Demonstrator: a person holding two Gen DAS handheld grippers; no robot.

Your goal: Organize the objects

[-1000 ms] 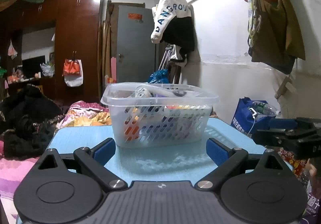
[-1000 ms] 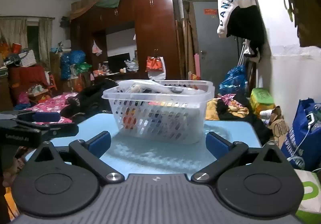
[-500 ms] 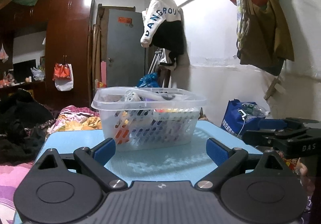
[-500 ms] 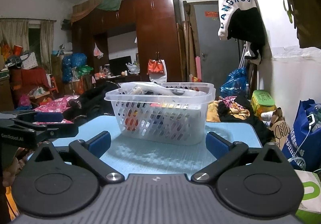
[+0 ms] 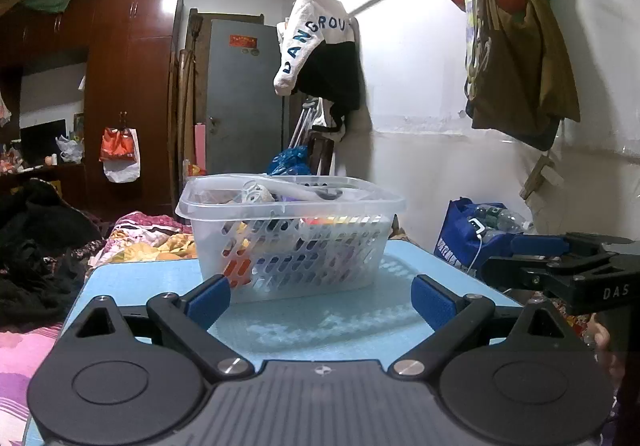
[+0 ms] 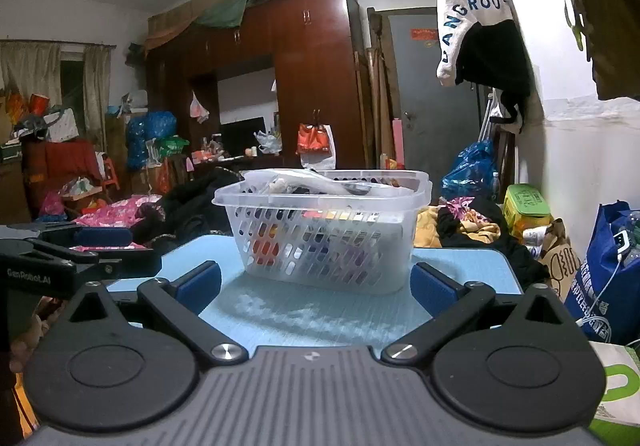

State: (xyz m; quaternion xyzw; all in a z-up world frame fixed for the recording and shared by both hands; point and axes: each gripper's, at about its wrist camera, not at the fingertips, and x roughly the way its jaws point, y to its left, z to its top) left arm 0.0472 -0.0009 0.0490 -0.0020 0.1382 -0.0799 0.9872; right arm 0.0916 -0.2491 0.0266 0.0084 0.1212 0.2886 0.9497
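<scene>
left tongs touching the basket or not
Apart. In the left wrist view the open left tongs sit short of the basket, with bare blue table between the pads and the basket's base.

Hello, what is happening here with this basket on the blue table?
A person holds one hand-held gripper in each hand, both aimed at a clear plastic basket standing on the light blue table. The left hand-held gripper and the right hand-held gripper are both open, holding nothing, and short of the basket. The basket is already full of mixed items, including a white spoon-like utensil on top. Nothing is being grasped.
</scene>
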